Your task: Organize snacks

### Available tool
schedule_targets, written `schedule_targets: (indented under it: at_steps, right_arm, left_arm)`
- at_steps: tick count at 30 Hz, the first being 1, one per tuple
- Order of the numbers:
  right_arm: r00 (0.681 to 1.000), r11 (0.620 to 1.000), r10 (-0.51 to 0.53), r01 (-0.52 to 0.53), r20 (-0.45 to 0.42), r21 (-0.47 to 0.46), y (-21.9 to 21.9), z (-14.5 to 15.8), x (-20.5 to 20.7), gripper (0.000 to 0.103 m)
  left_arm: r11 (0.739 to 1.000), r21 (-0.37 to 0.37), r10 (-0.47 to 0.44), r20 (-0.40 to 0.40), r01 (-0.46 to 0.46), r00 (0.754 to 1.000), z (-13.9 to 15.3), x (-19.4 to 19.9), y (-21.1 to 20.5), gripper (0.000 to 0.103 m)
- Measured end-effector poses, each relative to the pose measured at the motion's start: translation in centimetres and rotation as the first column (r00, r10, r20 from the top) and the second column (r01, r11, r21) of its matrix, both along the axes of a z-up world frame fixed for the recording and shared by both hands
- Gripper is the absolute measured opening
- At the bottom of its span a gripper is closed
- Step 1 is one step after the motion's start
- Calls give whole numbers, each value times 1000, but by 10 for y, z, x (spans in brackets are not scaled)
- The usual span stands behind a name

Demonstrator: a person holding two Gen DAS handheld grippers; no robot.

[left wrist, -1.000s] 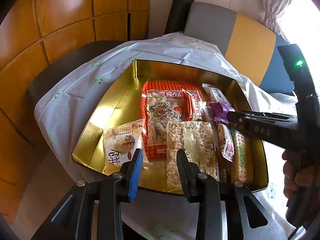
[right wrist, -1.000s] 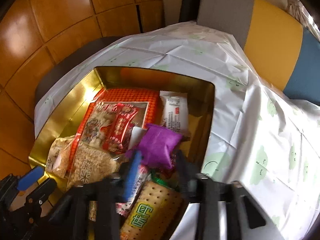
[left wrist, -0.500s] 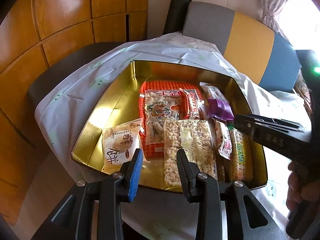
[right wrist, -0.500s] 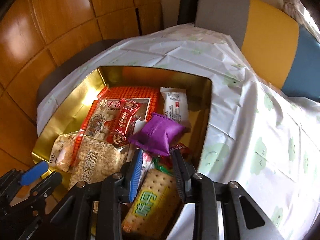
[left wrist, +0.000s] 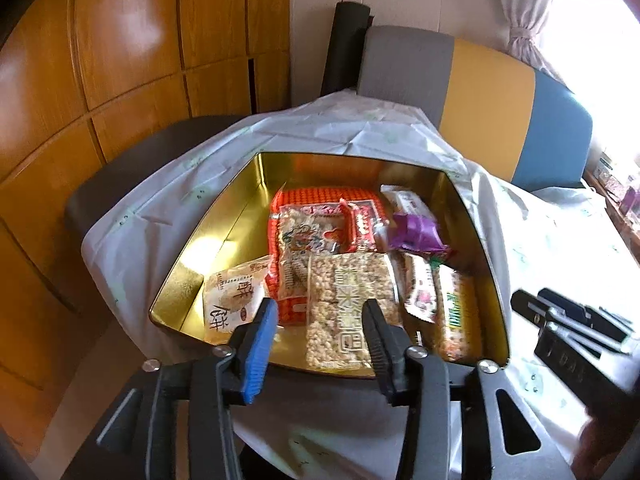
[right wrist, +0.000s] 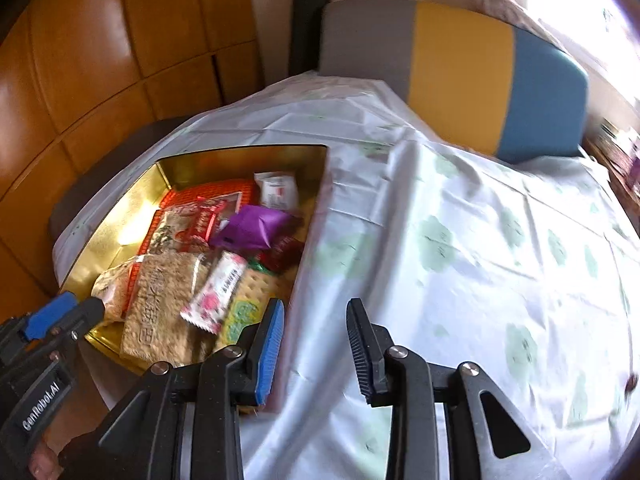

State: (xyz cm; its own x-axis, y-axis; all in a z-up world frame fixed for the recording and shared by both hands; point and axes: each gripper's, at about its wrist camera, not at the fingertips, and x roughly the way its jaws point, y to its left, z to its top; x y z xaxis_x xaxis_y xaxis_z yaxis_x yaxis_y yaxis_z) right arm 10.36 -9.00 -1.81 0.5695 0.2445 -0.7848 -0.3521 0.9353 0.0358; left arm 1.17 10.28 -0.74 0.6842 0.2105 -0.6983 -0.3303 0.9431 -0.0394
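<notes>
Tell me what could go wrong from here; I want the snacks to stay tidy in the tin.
The purple packet lies loosely on top of other packs, so it may slide. The gold tin sits near the table's edge; a nudge from the left tool, open just above its near rim, might shift it. The pink wrapper rests tilted on neighbours and could slip.

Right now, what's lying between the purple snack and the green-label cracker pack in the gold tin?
In the right wrist view, a pink-flowered white packet lies between the purple snack and the cracker pack, overlapping the cracker pack inside the gold tin.
</notes>
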Motion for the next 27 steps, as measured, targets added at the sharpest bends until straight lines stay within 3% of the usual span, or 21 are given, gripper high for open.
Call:
schedule_targets:
  at_steps: [5, 27]
  right_arm:
    - [999, 999, -37, 37, 20, -7, -13, -2, -17, 33]
    - [997, 999, -35, 36, 71, -8, -14, 6, -36, 33]
  left_arm:
    - [1000, 15, -14, 33, 13, 999, 7, -9, -11, 57]
    - [1000, 21, -11, 63, 10, 998, 14, -19, -11, 62]
